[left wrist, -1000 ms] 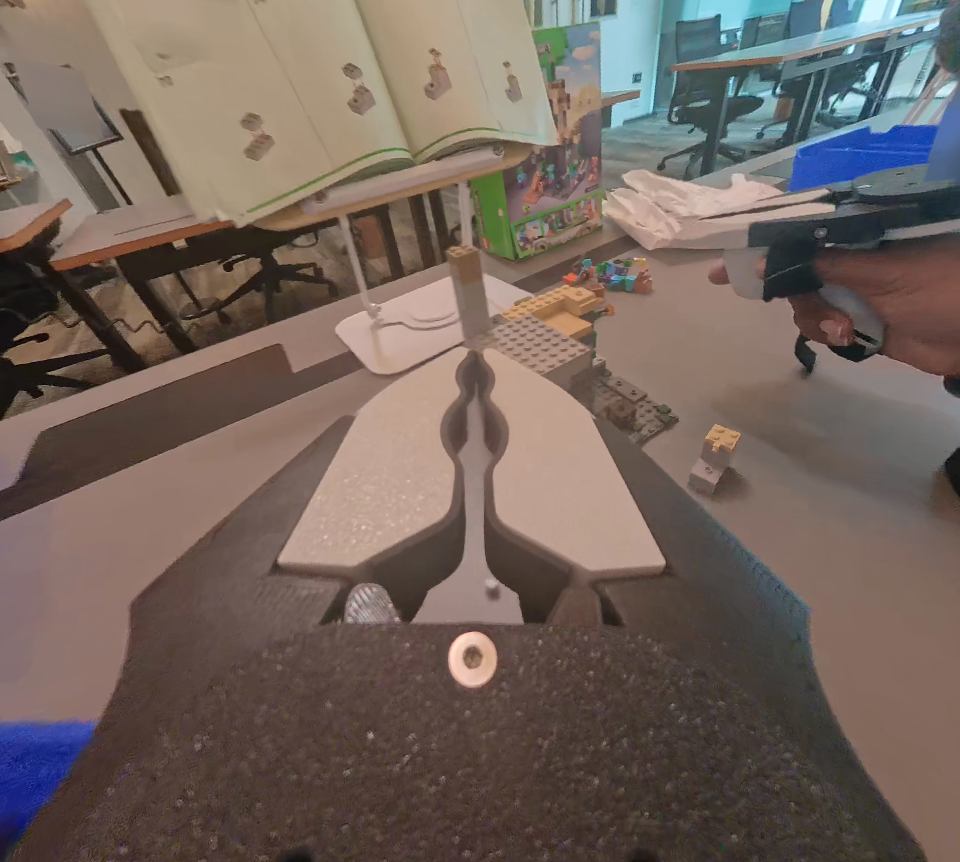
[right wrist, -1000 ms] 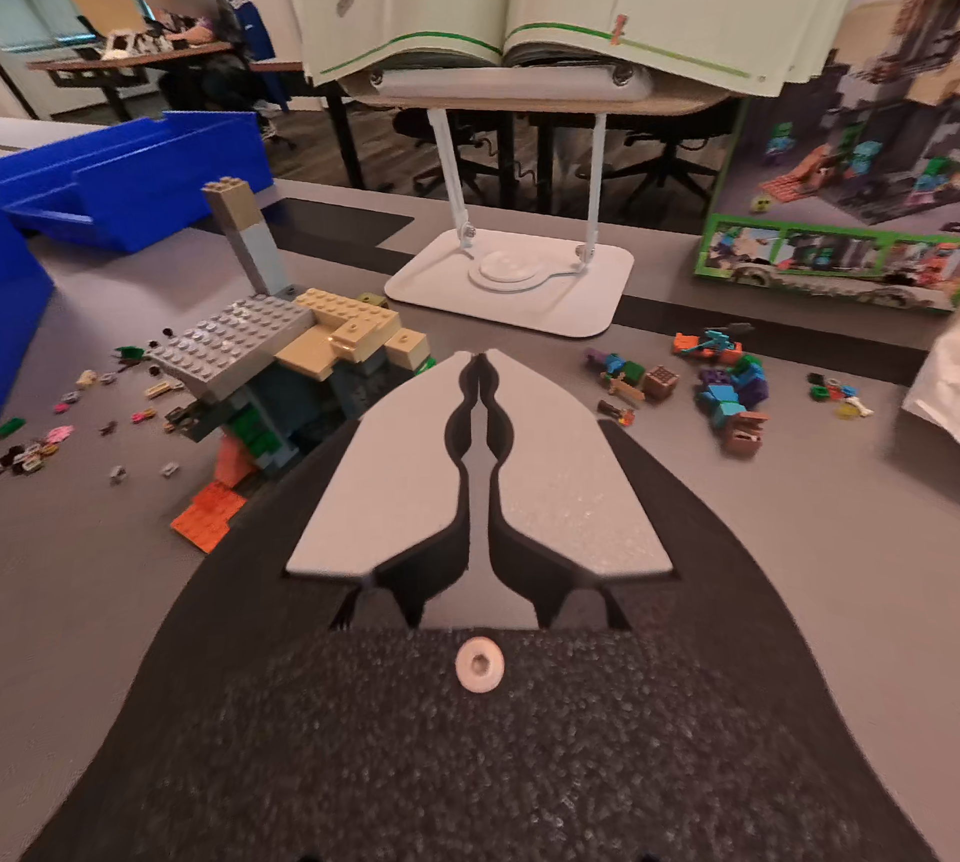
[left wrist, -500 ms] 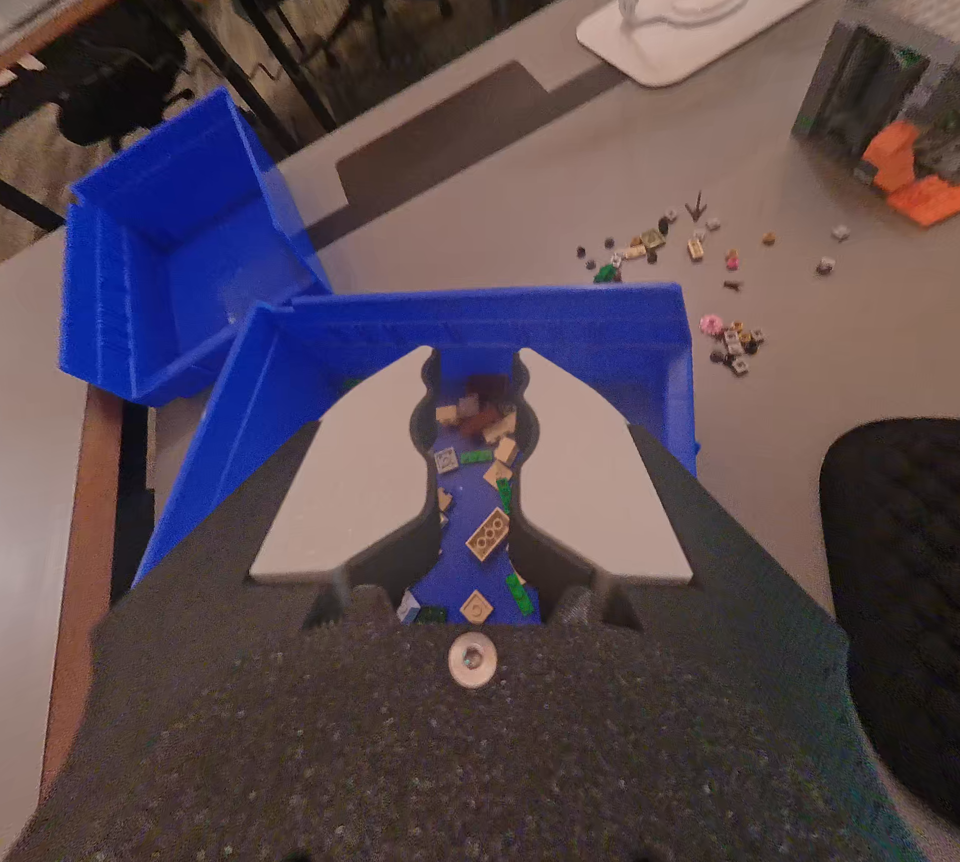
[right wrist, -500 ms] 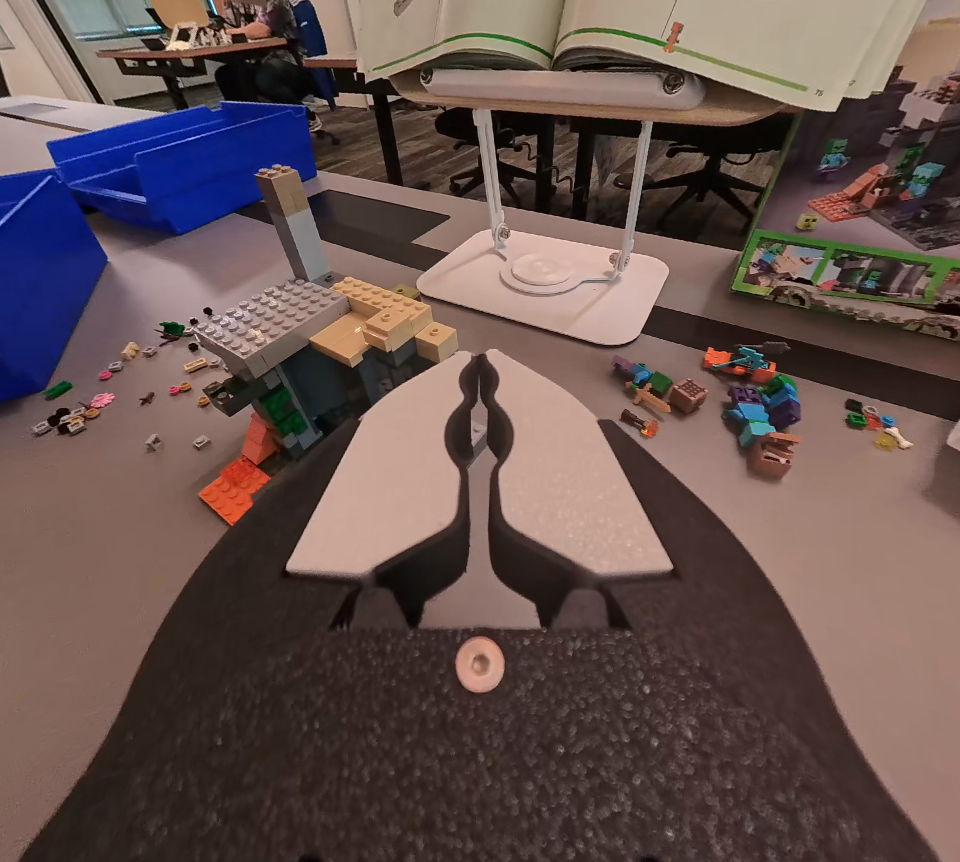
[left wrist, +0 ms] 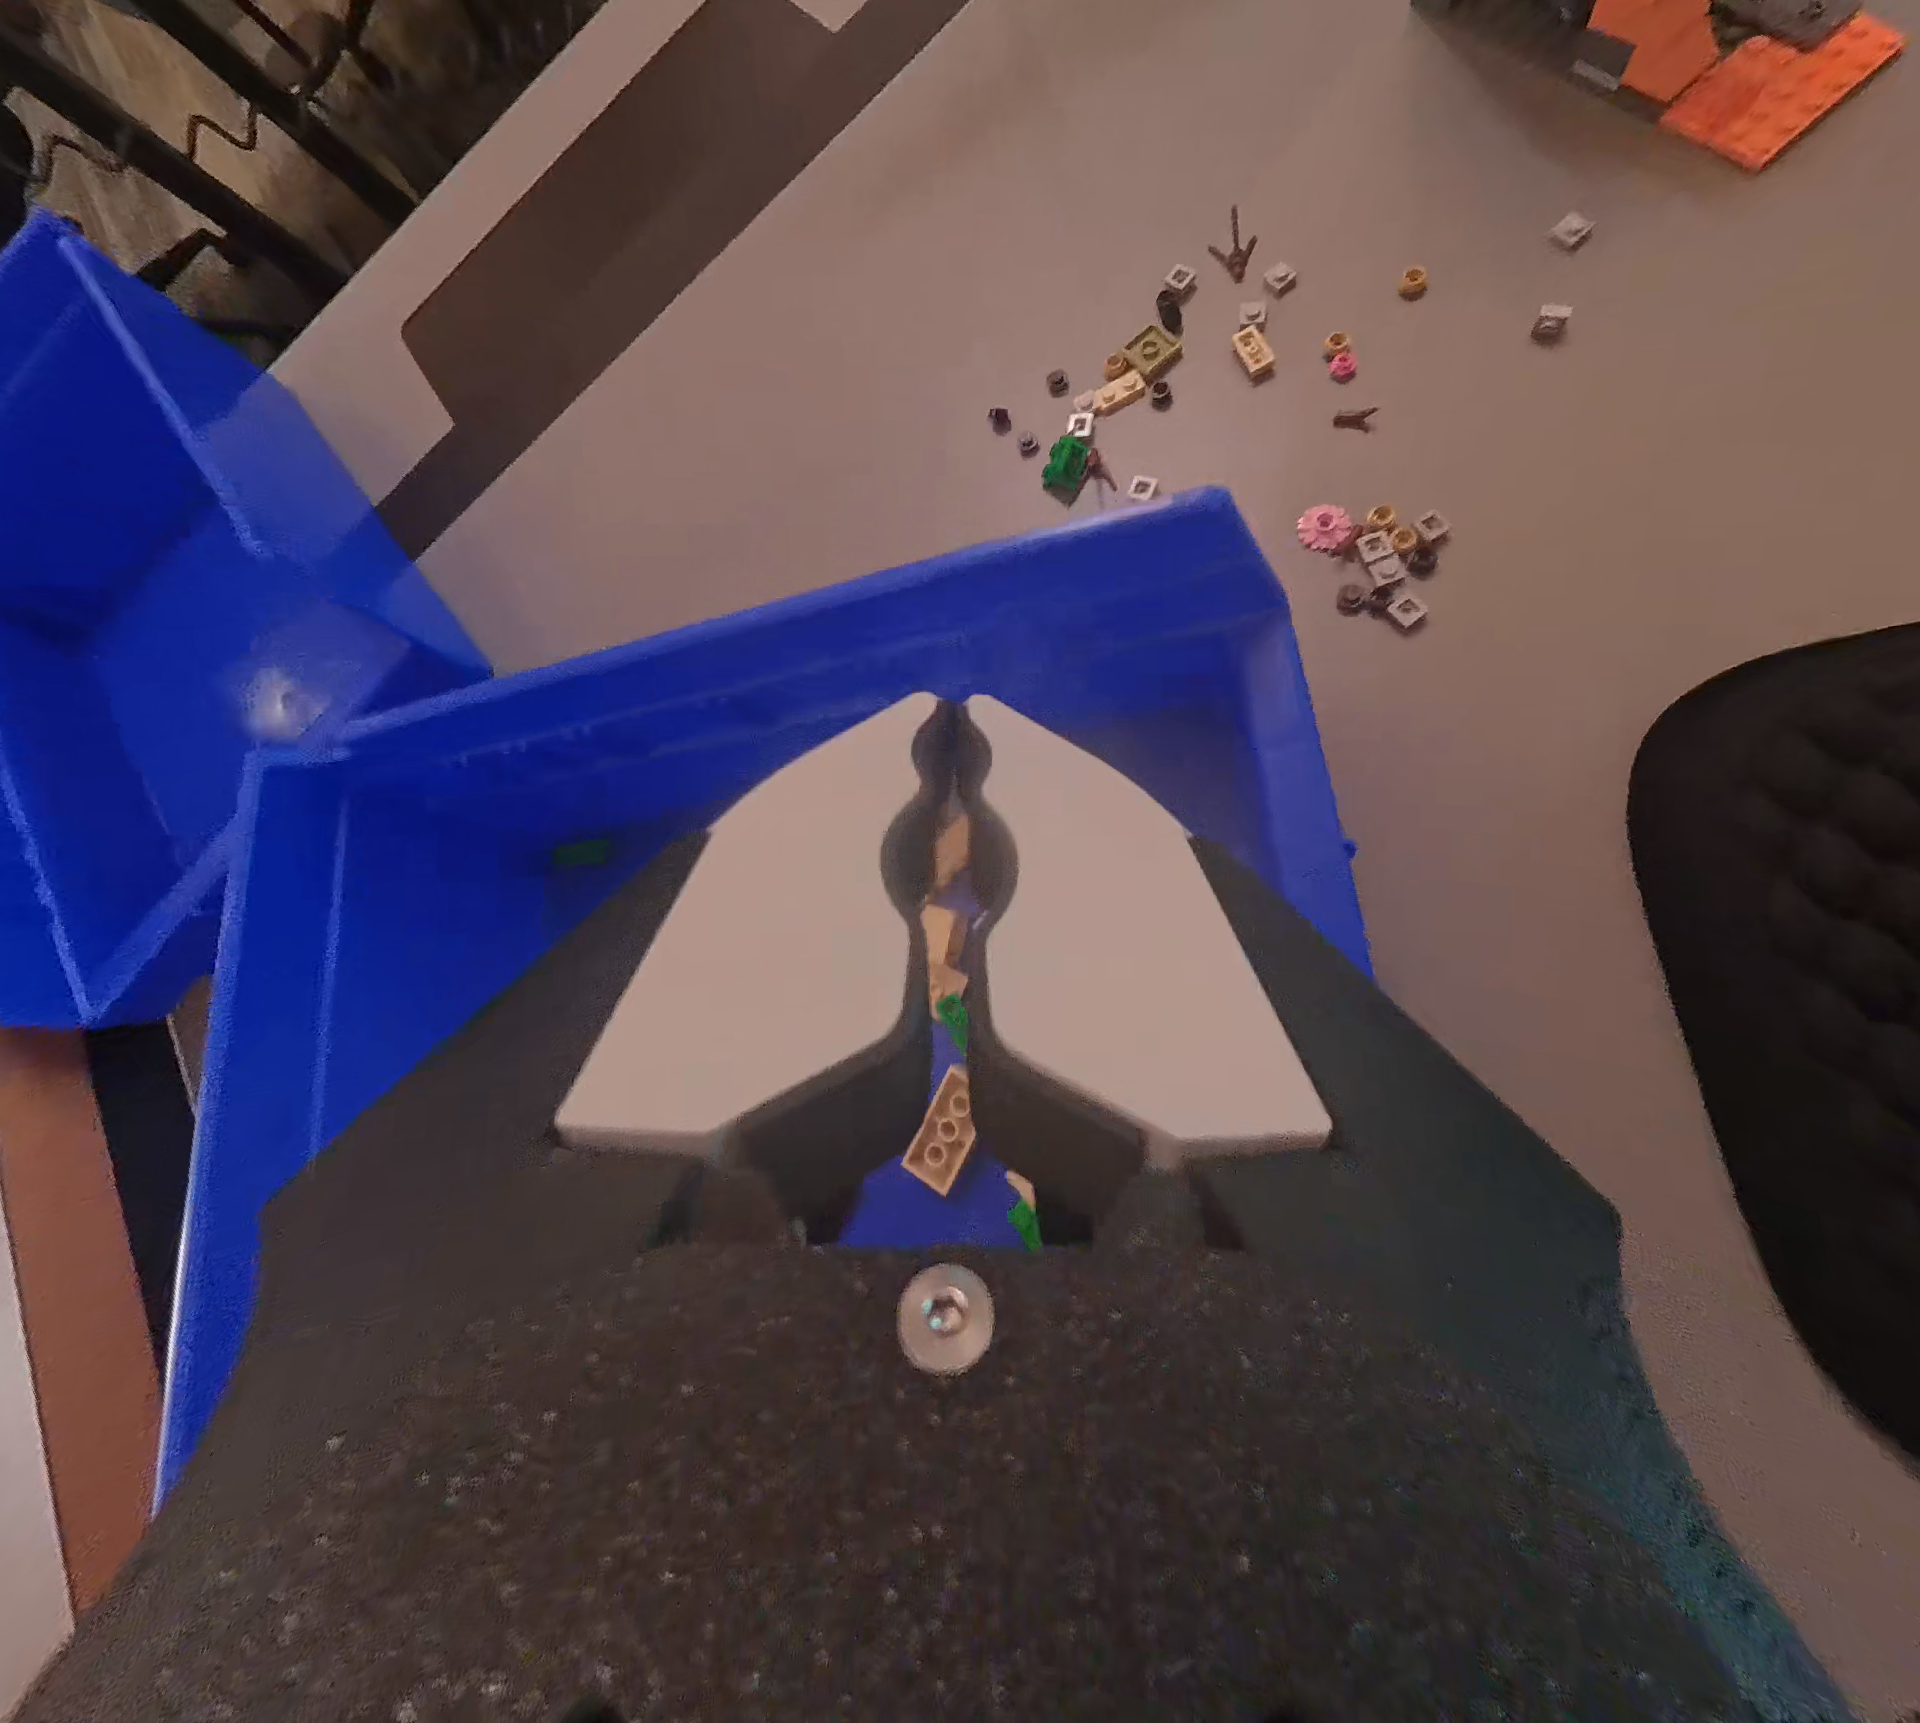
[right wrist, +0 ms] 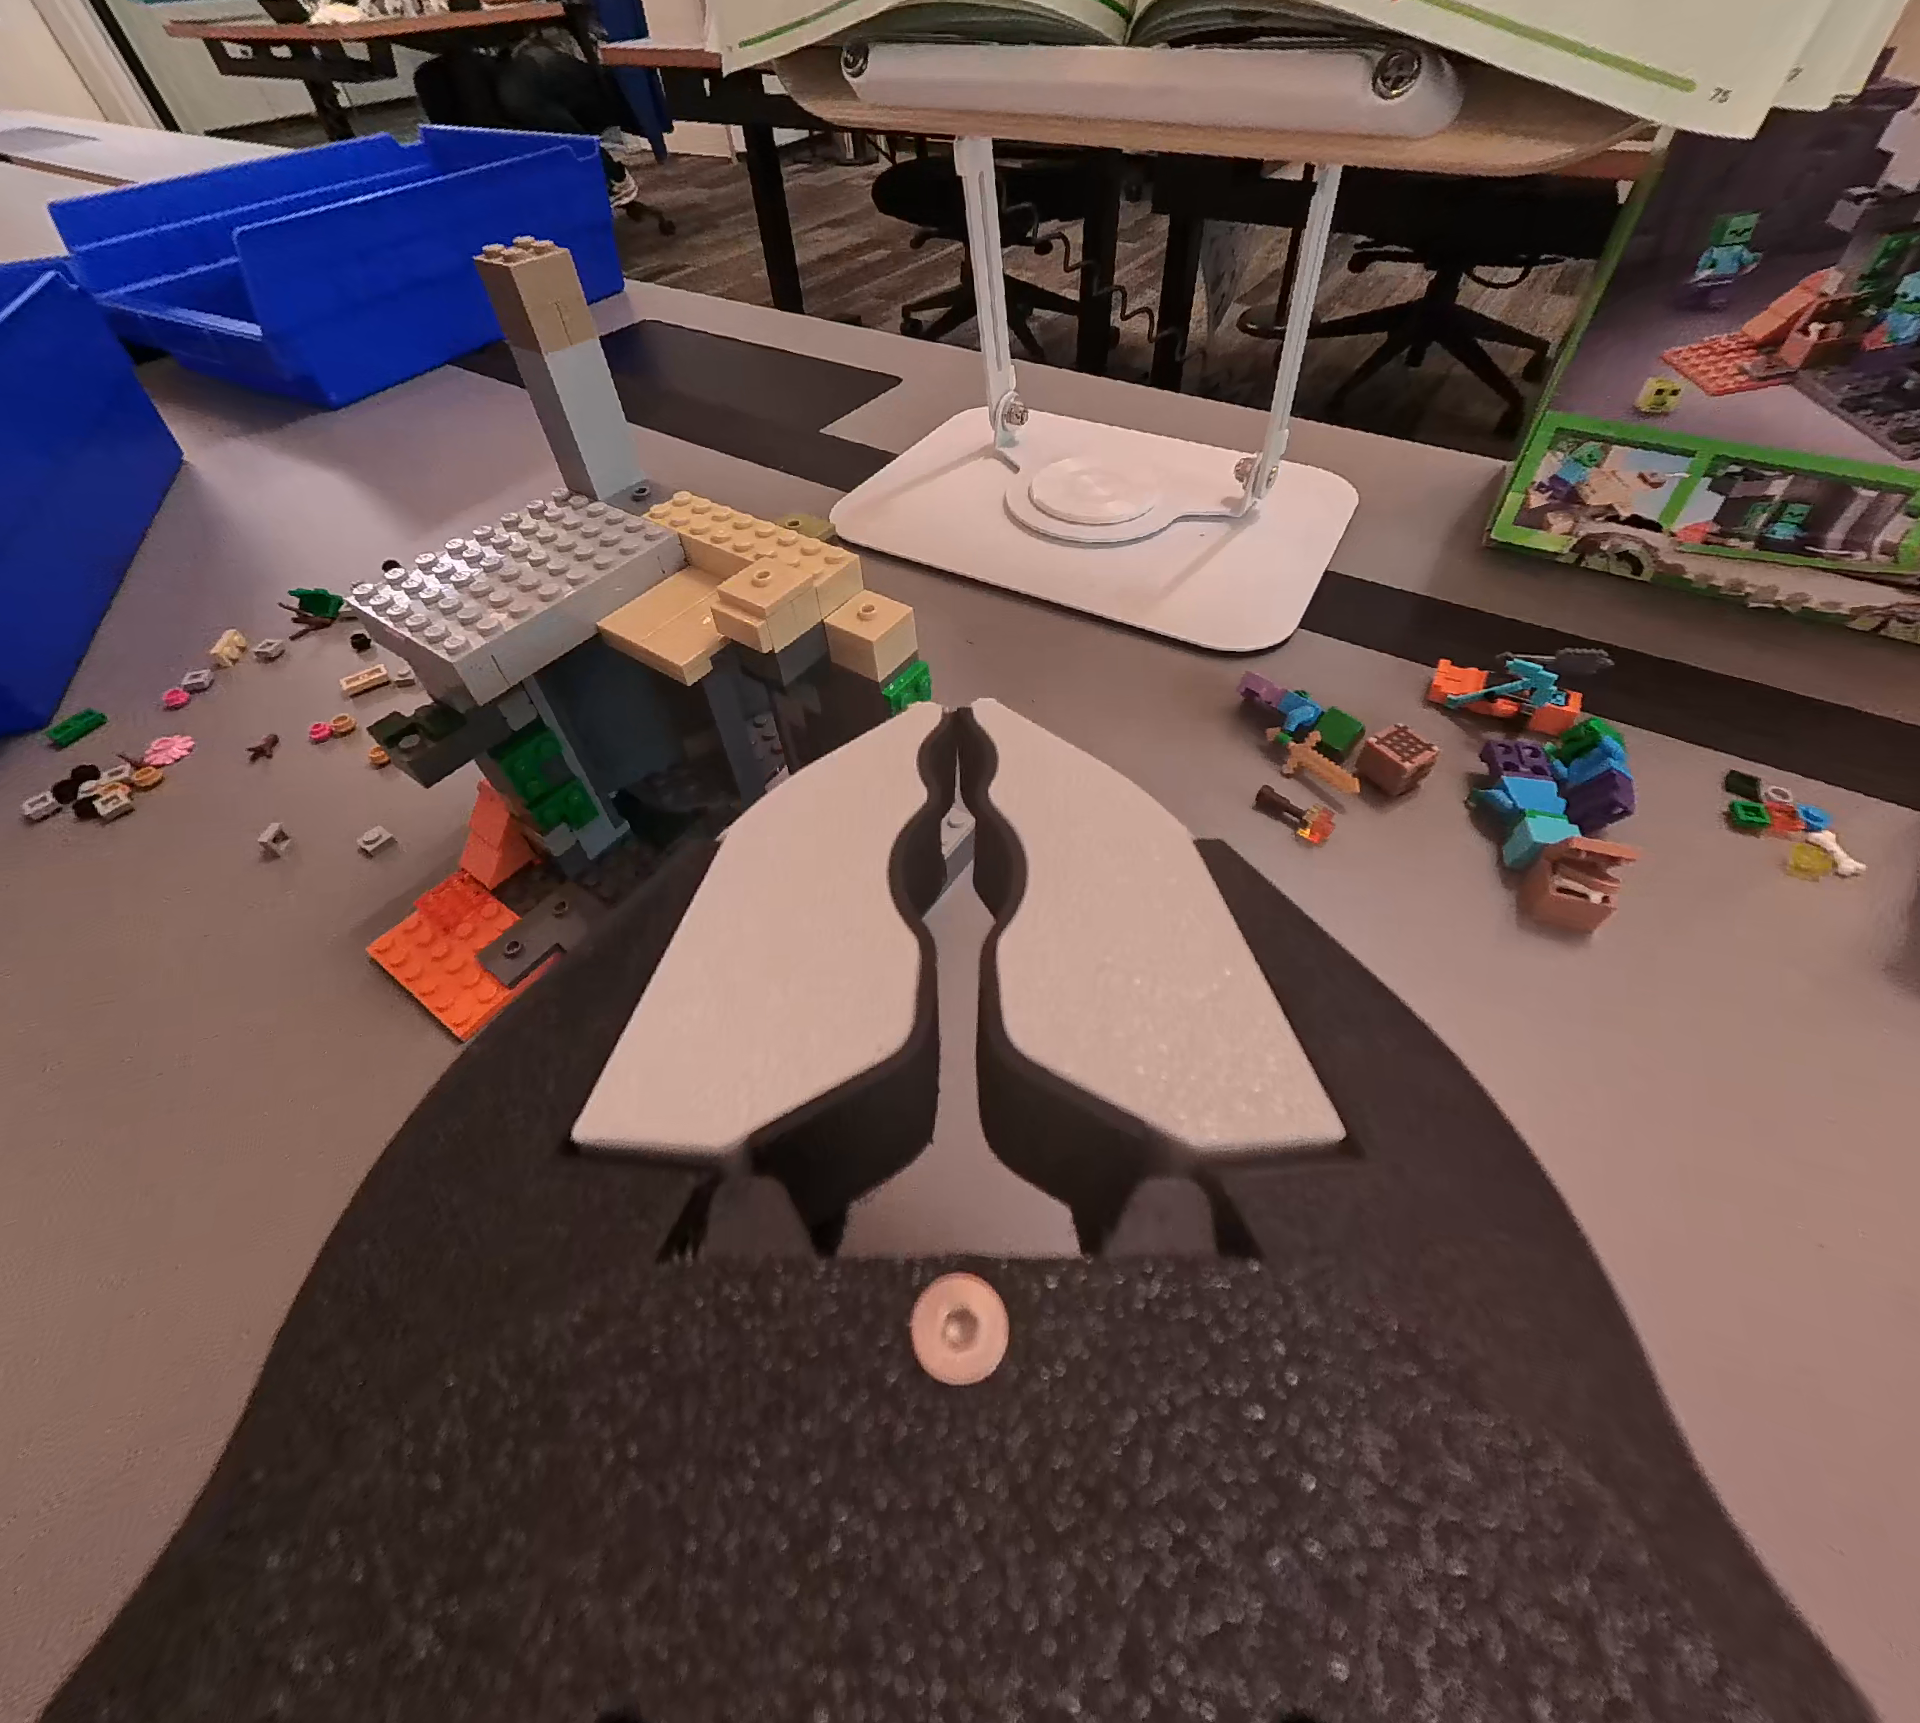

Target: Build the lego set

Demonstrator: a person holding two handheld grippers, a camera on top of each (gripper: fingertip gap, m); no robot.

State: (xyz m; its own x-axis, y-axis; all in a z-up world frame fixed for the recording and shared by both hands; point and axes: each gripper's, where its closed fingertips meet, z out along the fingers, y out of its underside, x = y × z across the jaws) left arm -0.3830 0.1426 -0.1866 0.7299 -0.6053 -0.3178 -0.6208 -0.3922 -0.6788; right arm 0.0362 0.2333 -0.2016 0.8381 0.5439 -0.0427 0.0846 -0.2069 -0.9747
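Blue bin of loose bricks under the left gripper
Both jaws clenched, bare; the right gripper hangs beside the brick building on the counter.

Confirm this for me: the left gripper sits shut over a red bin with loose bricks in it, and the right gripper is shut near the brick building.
One thing is wrong: the bin is blue, not red, as the left wrist view shows. The rest stands: the left gripper is shut over its loose bricks, and the right gripper is shut near the brick building.
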